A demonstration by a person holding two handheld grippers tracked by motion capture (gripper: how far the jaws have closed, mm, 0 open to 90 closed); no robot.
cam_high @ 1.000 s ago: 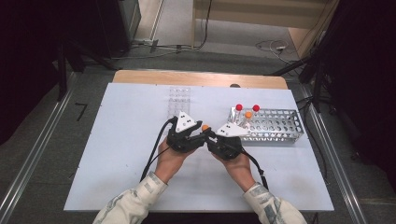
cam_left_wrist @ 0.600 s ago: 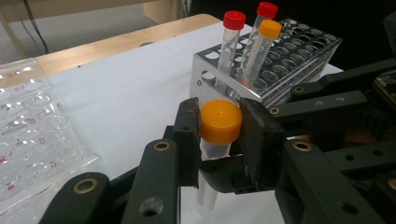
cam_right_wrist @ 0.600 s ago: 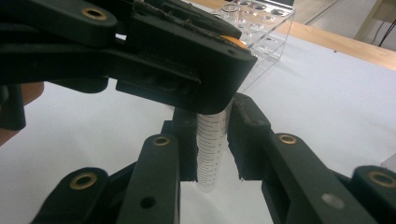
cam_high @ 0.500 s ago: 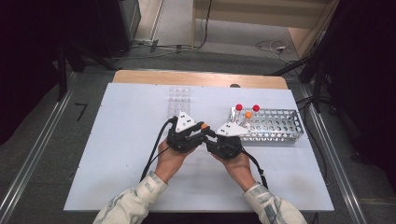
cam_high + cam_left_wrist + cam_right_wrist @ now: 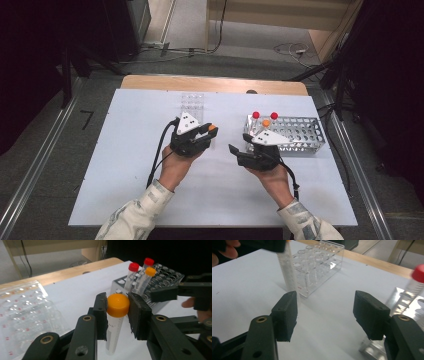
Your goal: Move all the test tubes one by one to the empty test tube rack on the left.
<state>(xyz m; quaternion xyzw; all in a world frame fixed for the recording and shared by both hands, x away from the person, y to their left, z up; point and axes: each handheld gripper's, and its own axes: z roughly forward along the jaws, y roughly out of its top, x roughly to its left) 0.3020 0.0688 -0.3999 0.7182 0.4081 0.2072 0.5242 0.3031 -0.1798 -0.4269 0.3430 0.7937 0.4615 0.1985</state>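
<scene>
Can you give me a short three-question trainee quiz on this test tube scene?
1. True or false: the left gripper is shut on the orange-capped tube.
2. How many capped tubes stand in the metal rack? A) one B) three C) five
3. What lies between the right gripper's jaws?

Key:
1. True; the pads press on its cap.
2. B: two red-capped, one orange-capped.
3. Nothing; the jaws have just been opening and stand wide over bare table.
</scene>
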